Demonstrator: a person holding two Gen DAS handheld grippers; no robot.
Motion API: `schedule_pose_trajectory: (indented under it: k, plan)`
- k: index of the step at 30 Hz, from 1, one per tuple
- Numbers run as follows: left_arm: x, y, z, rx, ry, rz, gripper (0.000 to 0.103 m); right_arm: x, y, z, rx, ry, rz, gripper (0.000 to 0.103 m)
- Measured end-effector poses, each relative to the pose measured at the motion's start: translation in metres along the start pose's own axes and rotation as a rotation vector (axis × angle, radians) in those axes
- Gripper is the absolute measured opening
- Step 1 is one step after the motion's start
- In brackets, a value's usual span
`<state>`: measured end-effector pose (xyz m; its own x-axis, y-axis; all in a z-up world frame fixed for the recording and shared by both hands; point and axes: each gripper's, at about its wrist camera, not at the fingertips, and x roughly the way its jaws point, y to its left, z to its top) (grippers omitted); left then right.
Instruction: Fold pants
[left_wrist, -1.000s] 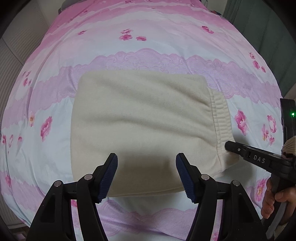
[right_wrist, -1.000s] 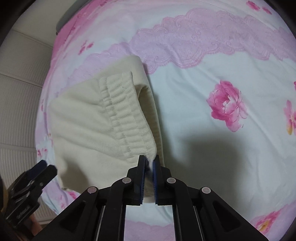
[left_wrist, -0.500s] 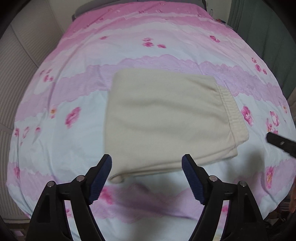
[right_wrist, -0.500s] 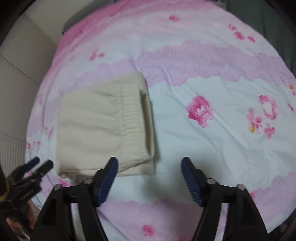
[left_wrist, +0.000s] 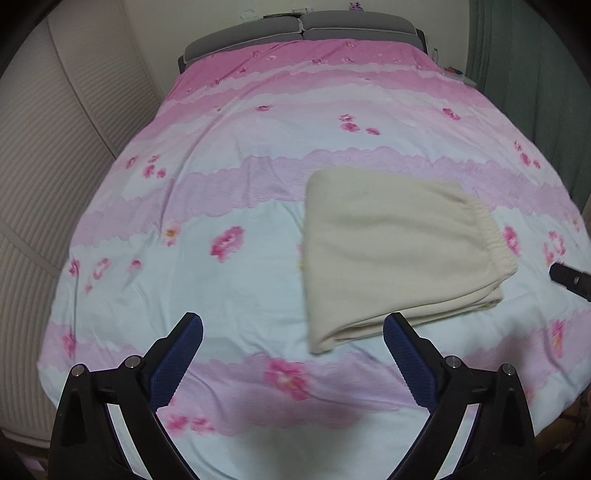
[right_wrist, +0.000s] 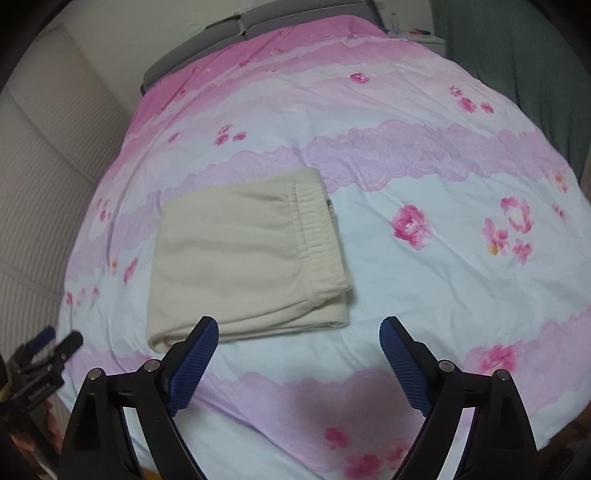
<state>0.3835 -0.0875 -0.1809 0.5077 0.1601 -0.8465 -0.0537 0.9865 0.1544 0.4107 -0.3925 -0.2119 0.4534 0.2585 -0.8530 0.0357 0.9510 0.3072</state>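
Note:
The cream pants (left_wrist: 391, 251) lie folded into a flat rectangle on the pink floral bed cover (left_wrist: 240, 280), elastic waistband on the right side. My left gripper (left_wrist: 293, 325) hovers above the bed in front of the fold's near left corner, jaws opening, nothing between them. In the right wrist view the pants (right_wrist: 236, 258) sit left of centre. My right gripper (right_wrist: 300, 326) hangs above the cover near their front right corner, jaws opening and empty. The left gripper (right_wrist: 61, 338) shows at the far left edge.
A grey headboard (left_wrist: 303, 26) closes the far end of the bed. Ribbed cream panels (left_wrist: 55, 147) run along the left side and a green curtain (left_wrist: 535, 92) hangs on the right. One finger of the right gripper (left_wrist: 569, 282) pokes in beside the waistband.
My right gripper let go of the waistband corner and spread wide. Both grippers pulled back and up from the pants, so more of the bed shows; the left jaws widened.

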Motion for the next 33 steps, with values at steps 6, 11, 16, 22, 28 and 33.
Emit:
schedule_pose_trajectory:
  k: [6, 11, 16, 22, 28, 33]
  plan:
    - [0.030, 0.016, 0.000, 0.082, 0.000, -0.018, 0.100, 0.020, -0.009, -0.032, 0.263, -0.068, 0.051, 0.090]
    - [0.062, 0.015, -0.004, 0.098, 0.020, -0.021, 0.100, 0.048, -0.016, -0.063, 0.429, -0.115, 0.052, 0.090]
    - [0.083, 0.008, -0.011, 0.067, 0.016, -0.038, 0.100, 0.090, -0.023, -0.076, 0.516, -0.120, 0.122, 0.090]
    - [0.104, -0.003, -0.016, 0.070, 0.025, -0.023, 0.100, 0.128, -0.035, -0.080, 0.587, -0.161, 0.249, 0.090]
    - [0.107, -0.003, -0.011, 0.083, -0.014, -0.023, 0.100, 0.160, -0.046, -0.097, 0.685, -0.174, 0.336, 0.093]
    - [0.117, -0.001, -0.003, 0.066, -0.027, -0.034, 0.100, 0.174, -0.052, -0.096, 0.746, -0.211, 0.372, 0.103]
